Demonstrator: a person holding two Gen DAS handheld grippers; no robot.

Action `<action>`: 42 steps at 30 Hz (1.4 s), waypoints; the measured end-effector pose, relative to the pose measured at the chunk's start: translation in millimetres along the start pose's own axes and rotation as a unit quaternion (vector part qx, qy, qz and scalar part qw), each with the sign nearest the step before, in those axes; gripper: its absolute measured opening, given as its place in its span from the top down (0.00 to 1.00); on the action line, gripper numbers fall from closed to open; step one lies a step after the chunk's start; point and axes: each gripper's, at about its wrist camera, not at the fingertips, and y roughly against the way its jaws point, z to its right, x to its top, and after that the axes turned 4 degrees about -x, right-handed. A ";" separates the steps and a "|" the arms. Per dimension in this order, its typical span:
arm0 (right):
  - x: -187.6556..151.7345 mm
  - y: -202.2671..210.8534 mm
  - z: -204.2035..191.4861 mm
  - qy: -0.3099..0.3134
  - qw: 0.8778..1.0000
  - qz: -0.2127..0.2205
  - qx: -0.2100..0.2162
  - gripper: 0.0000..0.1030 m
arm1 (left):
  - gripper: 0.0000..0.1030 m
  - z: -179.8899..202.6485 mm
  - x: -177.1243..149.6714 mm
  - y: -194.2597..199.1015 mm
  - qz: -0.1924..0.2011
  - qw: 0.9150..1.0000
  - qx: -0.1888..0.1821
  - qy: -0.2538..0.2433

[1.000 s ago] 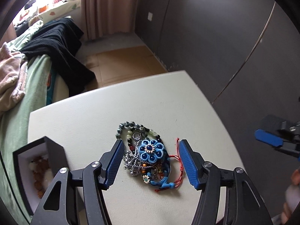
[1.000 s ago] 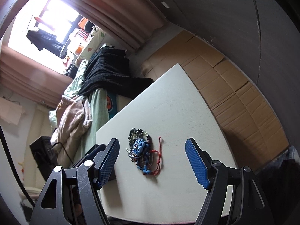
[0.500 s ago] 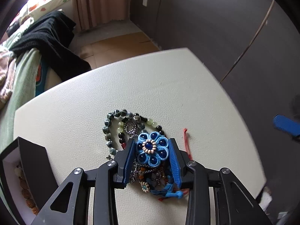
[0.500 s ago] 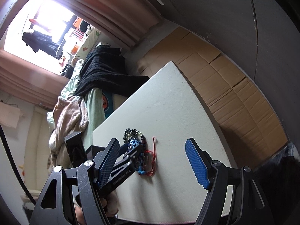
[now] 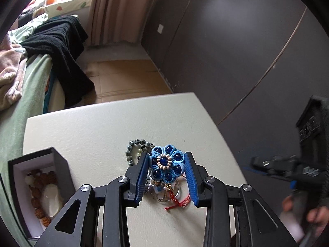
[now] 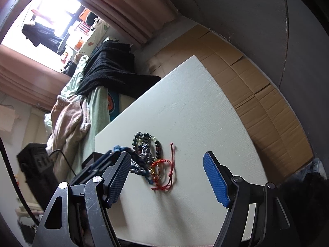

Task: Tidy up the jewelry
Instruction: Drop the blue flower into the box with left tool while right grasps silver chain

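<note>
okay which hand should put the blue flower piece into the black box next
Left. The left gripper already clamps the blue flower piece, and the open black box sits just beside it. The right gripper hangs open and empty, farther back.

Overexposed window daylight, dark fisheye corners, blurred right gripper.

Bare table beyond the jewelry pile; open black box at its left.

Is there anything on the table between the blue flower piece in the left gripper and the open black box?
Nothing visible: bare table separates the blue flower piece, clamped in the left gripper, from the open black box, which already holds beads.
</note>
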 end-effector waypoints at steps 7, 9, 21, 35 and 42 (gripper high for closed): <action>-4.9 -12.1 -11.9 0.007 1.000 -0.011 -0.005 0.29 | 0.65 -5.1 7.0 41.0 0.056 0.997 -0.051 0.012; -5.3 -15.4 -16.4 0.009 1.000 -0.014 -0.003 0.29 | 0.65 -5.3 8.1 51.0 0.068 0.996 -0.051 0.010; -10.0 -30.6 -35.0 0.019 1.000 -0.022 0.001 0.29 | 0.65 -22.9 11.6 91.3 0.114 0.992 -0.038 0.026; -20.4 -79.8 -80.9 0.065 0.996 -0.064 0.019 0.66 | 0.65 -65.5 6.2 107.1 0.124 0.991 -0.007 0.051; -35.7 -105.0 -93.4 0.096 0.990 -0.086 -0.055 0.68 | 0.65 -87.6 3.0 118.1 0.128 0.989 0.000 0.069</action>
